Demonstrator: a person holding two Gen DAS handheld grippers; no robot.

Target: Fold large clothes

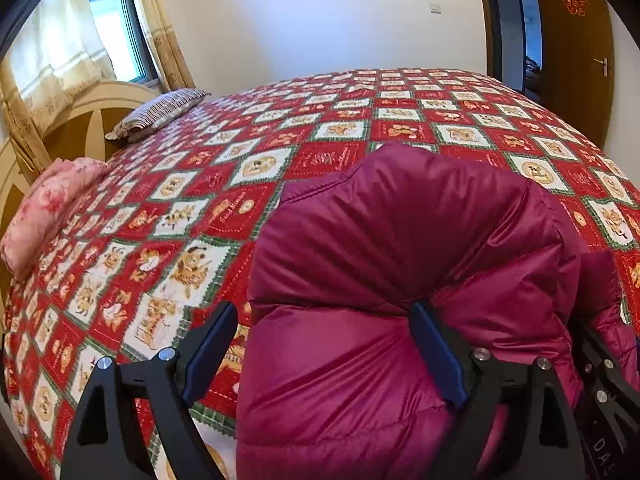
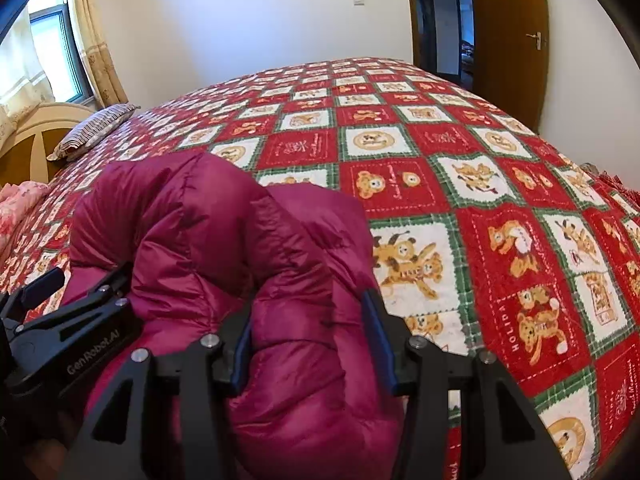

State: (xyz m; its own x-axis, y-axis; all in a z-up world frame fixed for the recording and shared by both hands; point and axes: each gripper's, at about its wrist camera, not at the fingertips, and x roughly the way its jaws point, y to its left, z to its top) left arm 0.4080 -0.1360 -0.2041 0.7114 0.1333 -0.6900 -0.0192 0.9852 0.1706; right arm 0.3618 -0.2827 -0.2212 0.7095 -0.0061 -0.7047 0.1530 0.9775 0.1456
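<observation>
A puffy magenta down jacket [image 1: 400, 240] lies bunched on the red Christmas-print bedspread [image 1: 340, 128], at the near edge of the bed. My left gripper [image 1: 324, 312] straddles a thick fold of it. Its right finger [image 1: 436, 352] presses into the fabric, while a strip of bedspread shows between the left finger [image 1: 212, 356] and the jacket, so this gripper is open. In the right wrist view my right gripper [image 2: 308, 308] is shut on another bulge of the jacket [image 2: 224, 240], which swells out between both blue pads. The left tool's black body [image 2: 72, 336] sits just to its left.
At the bed's head on the left are a striped pillow [image 1: 160, 112], a pink floral bundle [image 1: 48, 208] and a cream headboard [image 1: 80, 120]. Behind them is a curtained window [image 1: 112, 32]. A brown door [image 1: 572, 60] stands open at the far right. Bedspread [image 2: 480, 200] stretches right of the jacket.
</observation>
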